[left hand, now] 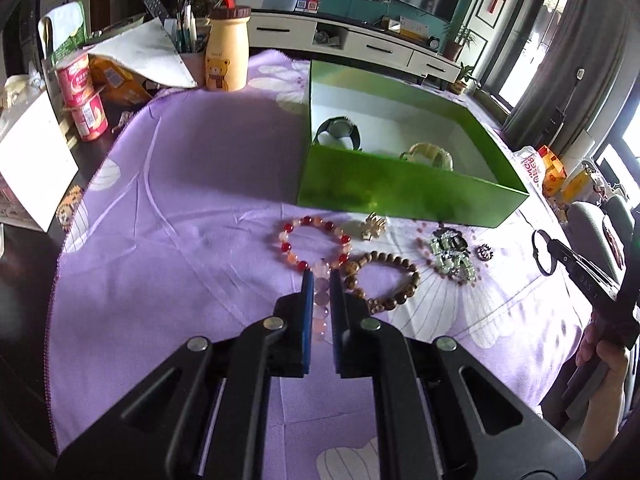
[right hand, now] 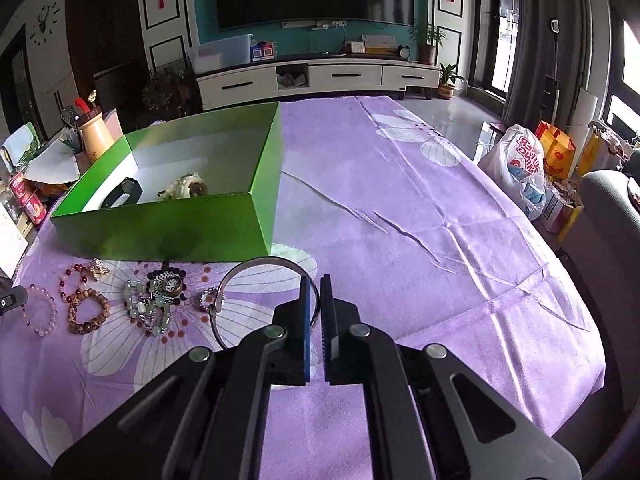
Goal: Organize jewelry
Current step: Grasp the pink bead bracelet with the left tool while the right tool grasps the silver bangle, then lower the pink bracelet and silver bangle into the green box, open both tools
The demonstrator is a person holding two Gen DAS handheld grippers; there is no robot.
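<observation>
My left gripper (left hand: 322,276) is shut on a pale pink bead bracelet (left hand: 322,294), low over the purple cloth. My right gripper (right hand: 315,280) is shut on a thin silver bangle (right hand: 256,267); this bangle also shows in the left wrist view (left hand: 541,252). An open green box (left hand: 400,192) stands behind the jewelry and holds a dark watch (left hand: 340,132) and a cream bracelet (left hand: 430,152). On the cloth in front of the box lie a red bead bracelet (left hand: 314,244), a brown wooden bracelet (left hand: 386,282), a gold brooch (left hand: 373,227), a green bead tangle (left hand: 450,258) and a small ring (left hand: 484,252).
A bear-print bottle (left hand: 226,52), red cans (left hand: 82,96), a pen holder and papers crowd the table's far left. Plastic bags (right hand: 520,168) and a grey chair (right hand: 608,216) stand off the right edge. A TV cabinet is across the room.
</observation>
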